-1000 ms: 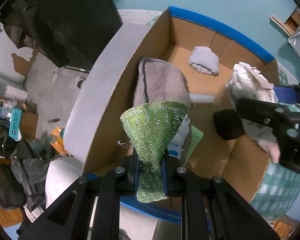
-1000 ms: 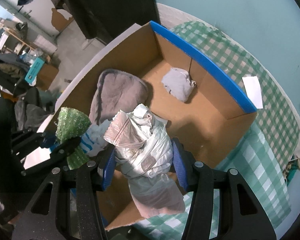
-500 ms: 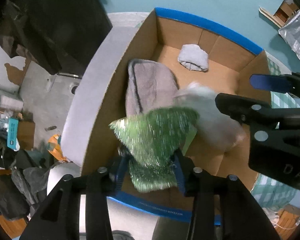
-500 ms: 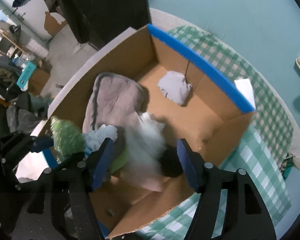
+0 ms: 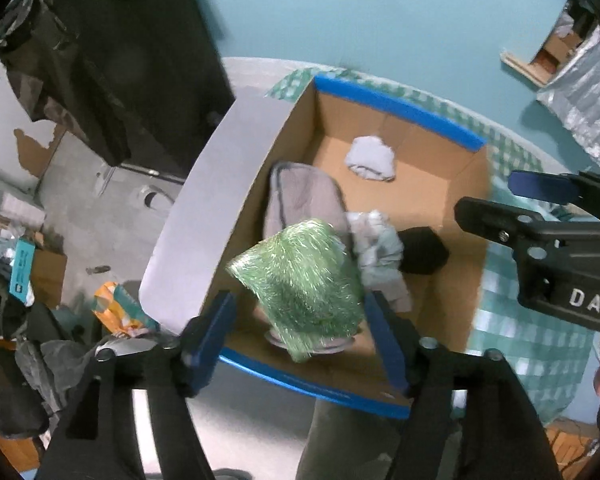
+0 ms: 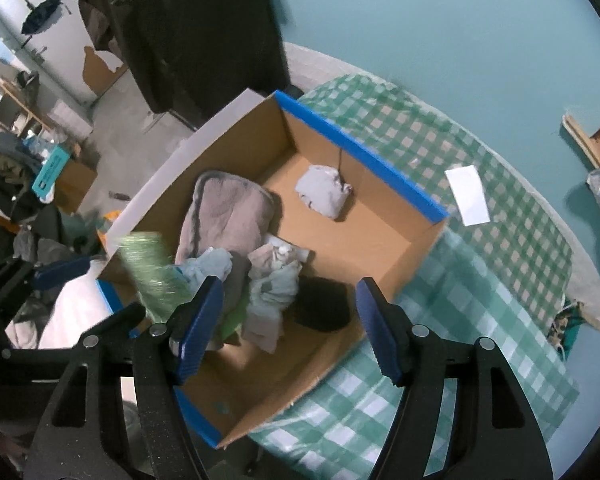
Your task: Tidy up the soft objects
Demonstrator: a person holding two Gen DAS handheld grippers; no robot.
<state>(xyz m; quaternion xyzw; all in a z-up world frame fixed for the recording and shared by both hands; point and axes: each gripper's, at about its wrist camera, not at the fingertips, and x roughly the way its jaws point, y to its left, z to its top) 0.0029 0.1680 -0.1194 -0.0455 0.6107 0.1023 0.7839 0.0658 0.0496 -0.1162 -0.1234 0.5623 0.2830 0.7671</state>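
An open cardboard box (image 6: 360, 152) with blue-taped rims stands on the table. My left gripper (image 5: 300, 320) hovers above its near corner with its jaws opening. The green glittery mesh cloth (image 5: 300, 280) is blurred between the pads, and they do not press on it. It also shows beside the left gripper's blue finger (image 6: 60, 272), as the green cloth (image 6: 148, 268). My right gripper (image 6: 288, 296) is open above the box, nothing in it. The crumpled white cloth bundle (image 6: 272, 284) lies on the box floor below. The right gripper (image 5: 540, 220) reaches in from the right edge.
In the box lie a grey towel (image 6: 228, 212), a small pale cloth (image 6: 324, 192), a black lump (image 6: 320, 308) and a light blue rag (image 6: 208, 264). A green checked tablecloth (image 6: 480, 280) bears a white paper slip (image 6: 468, 194). The cluttered floor (image 6: 40, 168) is at the left.
Both grippers opened and rose. The white bundle dropped from the right jaws into the box. The left jaws let go of the green mesh cloth, which now tips loose between them.
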